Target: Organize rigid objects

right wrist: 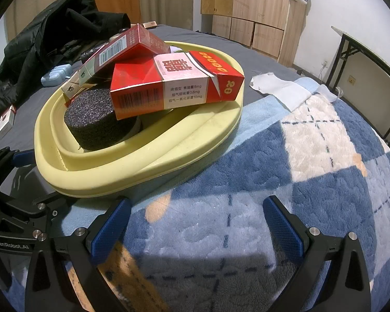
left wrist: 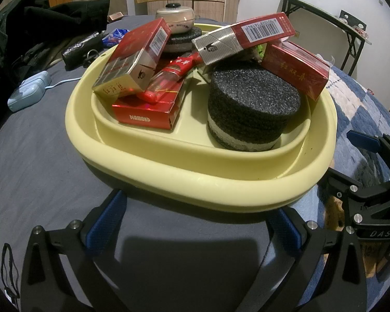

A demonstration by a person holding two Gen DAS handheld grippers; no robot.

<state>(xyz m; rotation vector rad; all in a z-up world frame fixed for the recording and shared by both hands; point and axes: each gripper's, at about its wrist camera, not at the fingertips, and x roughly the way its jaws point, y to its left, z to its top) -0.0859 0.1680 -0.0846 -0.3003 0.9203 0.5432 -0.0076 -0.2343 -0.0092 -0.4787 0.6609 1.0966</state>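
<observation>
1. Left gripper [left wrist: 195,223] hangs over the grey sheet [left wrist: 39,156], its jaws spread wide and holding nothing, just short of the near rim of the yellow tray [left wrist: 195,189].
2. Right gripper [right wrist: 196,223] is likewise spread and holds nothing, over the blue checked blanket [right wrist: 312,182], beside the tray [right wrist: 117,179].
3. On the tray sits a smaller yellow dish [left wrist: 195,148] heaped with rigid things.
4. A black foam puck [left wrist: 254,106] stands at the dish's right front; a second puck [left wrist: 182,40] lies at the back.
5. A red "DIAMOND" pack [left wrist: 145,115] lies flat at the left front, with a red lighter [left wrist: 163,83] and a gold-ended pack [left wrist: 132,59] leaning on top of it.
6. A red-and-silver pack [left wrist: 244,37] rests tilted above the front puck, and another red pack [left wrist: 293,70] leans on the dish's right rim.
7. In the right wrist view, a red-and-pink pack [right wrist: 176,83] lies across the puck [right wrist: 101,119].
8. Off the tray, on the sheet, lie a light blue case [left wrist: 30,92] and a black jacket [left wrist: 39,33].
</observation>
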